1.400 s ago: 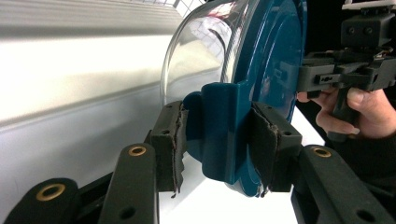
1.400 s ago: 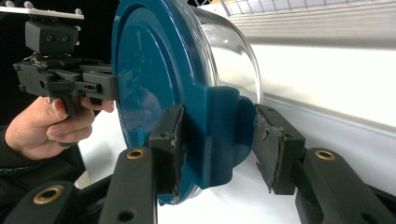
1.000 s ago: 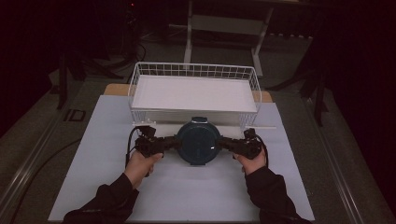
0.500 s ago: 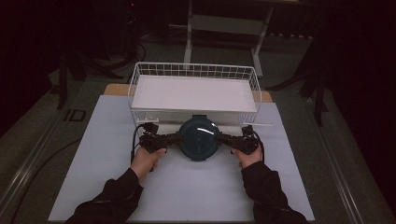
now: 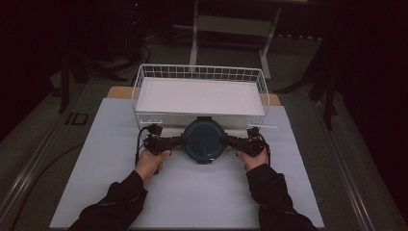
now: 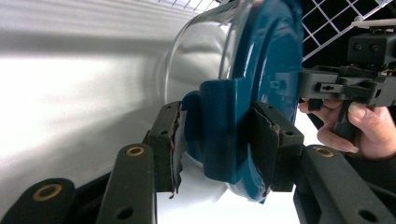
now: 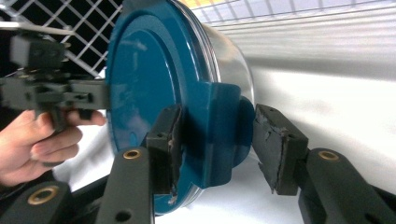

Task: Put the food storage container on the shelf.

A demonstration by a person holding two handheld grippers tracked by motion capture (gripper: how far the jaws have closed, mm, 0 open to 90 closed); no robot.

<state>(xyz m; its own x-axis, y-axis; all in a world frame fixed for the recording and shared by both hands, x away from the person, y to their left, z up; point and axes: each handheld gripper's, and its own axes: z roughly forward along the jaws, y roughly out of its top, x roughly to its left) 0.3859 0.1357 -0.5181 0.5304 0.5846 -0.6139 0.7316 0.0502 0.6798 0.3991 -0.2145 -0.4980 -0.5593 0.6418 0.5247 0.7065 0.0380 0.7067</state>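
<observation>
Near the bench's far edge, just before the wire basket [image 5: 199,89], my left tongs [image 5: 177,142] clamp the lidded container [image 5: 204,140]'s clip while my right tongs [image 5: 230,140] straddle the opposite clip, one pad clear.

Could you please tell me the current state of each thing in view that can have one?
Blue lid: seated on the container, latch tabs folded down.
Glass container: closed, upright on the table.
Wire basket: nothing inside it.
Left gripper: pads clamped on a latch tab.
Right gripper: one pad on a latch tab, the other clear.
</observation>
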